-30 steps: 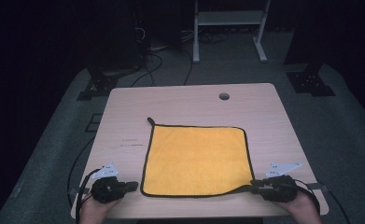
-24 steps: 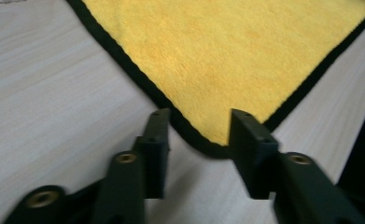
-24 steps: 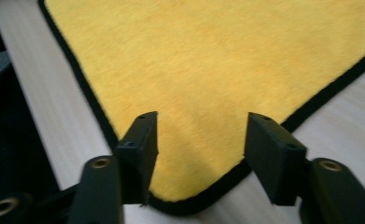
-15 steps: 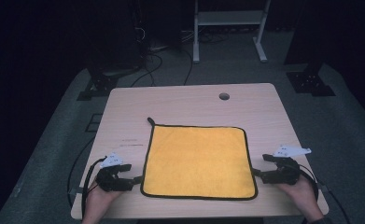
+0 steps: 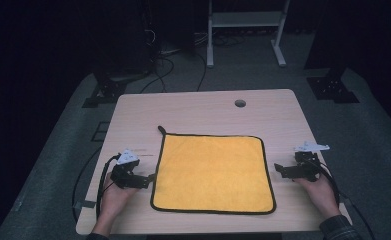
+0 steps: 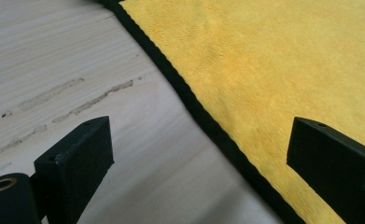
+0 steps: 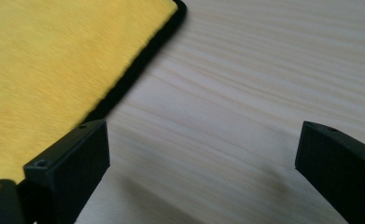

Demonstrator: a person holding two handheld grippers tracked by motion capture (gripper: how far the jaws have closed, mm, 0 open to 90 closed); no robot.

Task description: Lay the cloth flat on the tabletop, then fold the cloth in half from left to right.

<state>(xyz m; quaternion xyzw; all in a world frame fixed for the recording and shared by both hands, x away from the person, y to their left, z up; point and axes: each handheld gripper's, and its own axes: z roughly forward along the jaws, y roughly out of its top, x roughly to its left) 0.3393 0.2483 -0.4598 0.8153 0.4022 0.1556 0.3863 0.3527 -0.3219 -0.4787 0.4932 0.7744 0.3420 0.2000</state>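
Note:
A yellow cloth with a black hem lies flat on the light wooden table. My left gripper is held low at the cloth's left edge, jaws wide open. In the left gripper view the black hem runs between the jaws, with yellow cloth under the right one. My right gripper sits just off the cloth's right edge, open and holding nothing. In the right gripper view the cloth and its far corner lie to the left, with bare wood between the jaws.
A round cable hole is in the table near its far edge. A small black loop sticks out at the cloth's far left corner. Faint scuff marks streak the wood left of the cloth. Dark floor, cables and a white frame lie beyond.
Both grippers have moved away from the table's near edge, up along the cloth's left and right sides. The cloth lies as it did.

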